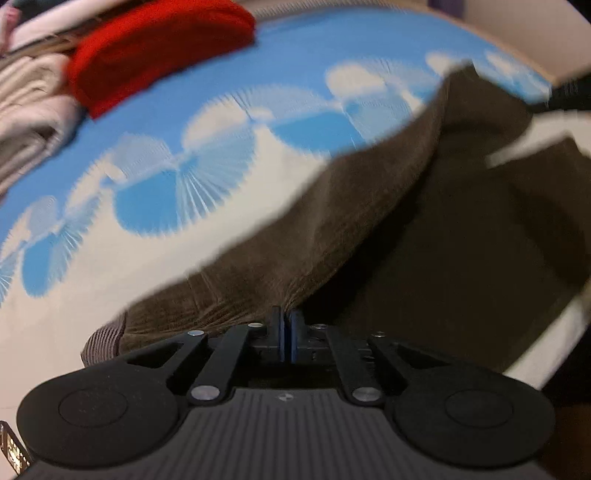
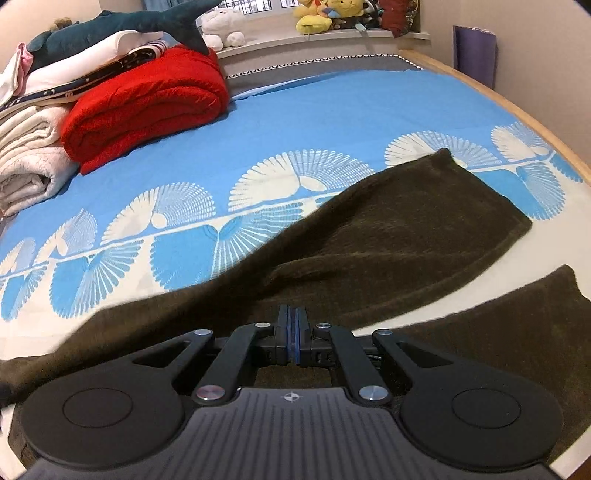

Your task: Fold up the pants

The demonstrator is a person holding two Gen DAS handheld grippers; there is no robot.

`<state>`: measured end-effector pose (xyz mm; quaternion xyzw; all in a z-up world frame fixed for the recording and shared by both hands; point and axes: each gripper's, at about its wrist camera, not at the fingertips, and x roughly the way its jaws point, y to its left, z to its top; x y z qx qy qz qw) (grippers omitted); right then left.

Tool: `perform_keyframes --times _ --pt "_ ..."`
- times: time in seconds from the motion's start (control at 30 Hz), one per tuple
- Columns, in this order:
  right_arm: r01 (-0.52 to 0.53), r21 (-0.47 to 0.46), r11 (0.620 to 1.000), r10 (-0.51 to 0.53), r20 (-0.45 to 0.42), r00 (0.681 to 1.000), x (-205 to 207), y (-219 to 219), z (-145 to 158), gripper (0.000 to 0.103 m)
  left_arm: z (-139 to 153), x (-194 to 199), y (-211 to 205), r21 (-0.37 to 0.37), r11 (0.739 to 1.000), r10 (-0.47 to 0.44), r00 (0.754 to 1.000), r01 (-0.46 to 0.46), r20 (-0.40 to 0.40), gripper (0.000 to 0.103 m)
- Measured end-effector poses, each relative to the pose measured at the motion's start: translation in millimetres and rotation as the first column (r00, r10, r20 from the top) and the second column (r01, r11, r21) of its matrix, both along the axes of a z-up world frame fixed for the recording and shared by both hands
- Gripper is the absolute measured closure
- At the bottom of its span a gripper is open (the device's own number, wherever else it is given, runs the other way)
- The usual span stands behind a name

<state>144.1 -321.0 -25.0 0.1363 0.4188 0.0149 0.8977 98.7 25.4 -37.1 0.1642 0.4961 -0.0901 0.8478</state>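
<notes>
Dark brown corduroy pants (image 1: 369,206) lie on a blue and white bedspread (image 1: 236,55). My left gripper (image 1: 286,321) is shut on the pants' edge and holds that fabric lifted; the view is blurred. In the right wrist view the pants (image 2: 388,236) stretch away to the right, with one leg (image 2: 517,314) apart at lower right. My right gripper (image 2: 293,317) is shut on the pants fabric near their near edge.
A folded red blanket (image 2: 147,99) and a stack of cream blankets (image 2: 26,158) sit at the bed's far left, with a plush shark (image 2: 122,26) on top. Plush toys (image 2: 332,14) line the window sill. The bed's wooden edge (image 2: 535,122) runs on the right.
</notes>
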Motion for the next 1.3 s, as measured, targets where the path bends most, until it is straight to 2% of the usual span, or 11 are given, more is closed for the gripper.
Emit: perform_keyframes --times 0.2,0.33,0.4,0.47,0.5,0.73,0.83,0.97,1.1,1.17,1.3 --pt "0.098 0.055 0.994 -0.096 -0.041 0.995 -6.0 -32.6 -8.8 0.101 -28.6 1.8 10.4 0.033 0.999 -0.016 0.994 0.020 -0.110 0.103" --pt "0.195 0.111 0.975 -0.189 -0.060 0.980 -10.3 -59.6 -17.1 0.101 -26.3 6.2 23.4 -0.042 0.999 -0.002 0.994 -0.002 -0.108 0.100" --pt "0.223 0.137 0.965 -0.217 -0.057 0.975 -13.0 -69.8 -20.4 0.101 -18.4 8.5 28.5 -0.102 0.995 0.000 0.996 -0.009 -0.086 0.090" --pt "0.231 0.154 0.961 -0.227 -0.044 0.973 -15.6 -76.1 -22.0 0.101 -13.3 10.9 31.3 -0.146 0.989 0.012 0.998 -0.022 -0.067 0.072" --pt "0.230 0.163 0.960 -0.228 -0.031 0.973 -16.7 -79.3 -22.5 0.101 -11.9 11.8 31.3 -0.156 0.987 0.014 0.998 -0.023 -0.061 0.070" --pt "0.217 0.214 0.952 -0.227 0.021 0.974 -9.9 -96.2 -45.7 0.101 -28.6 22.7 9.7 -0.081 0.995 -0.068 0.992 0.059 -0.102 0.027" --pt "0.239 0.296 0.925 -0.259 0.030 0.965 -0.1 -107.5 -56.1 0.101 -39.5 23.4 0.7 -0.009 0.994 -0.110 0.988 0.109 -0.106 0.026" --pt "0.239 0.355 0.904 -0.268 0.033 0.963 19.8 -114.1 -72.3 0.099 -44.5 27.9 -2.5 0.016 0.992 -0.124 0.987 0.127 -0.100 0.030" --pt "0.251 0.503 0.827 -0.282 -0.015 0.959 49.3 -114.7 -94.1 0.098 -55.3 32.2 -6.6 0.072 0.984 -0.153 0.981 0.162 -0.119 0.055" --pt "0.233 0.535 0.812 -0.259 -0.027 0.966 64.9 -106.2 -101.5 0.094 -58.8 35.0 -4.2 0.067 0.984 -0.155 0.978 0.166 -0.139 0.077" --pt "0.196 0.541 0.818 -0.214 -0.030 0.976 97.9 -81.8 -111.9 0.071 -58.5 38.7 -0.1 0.047 0.985 -0.157 0.977 0.165 -0.147 0.088"
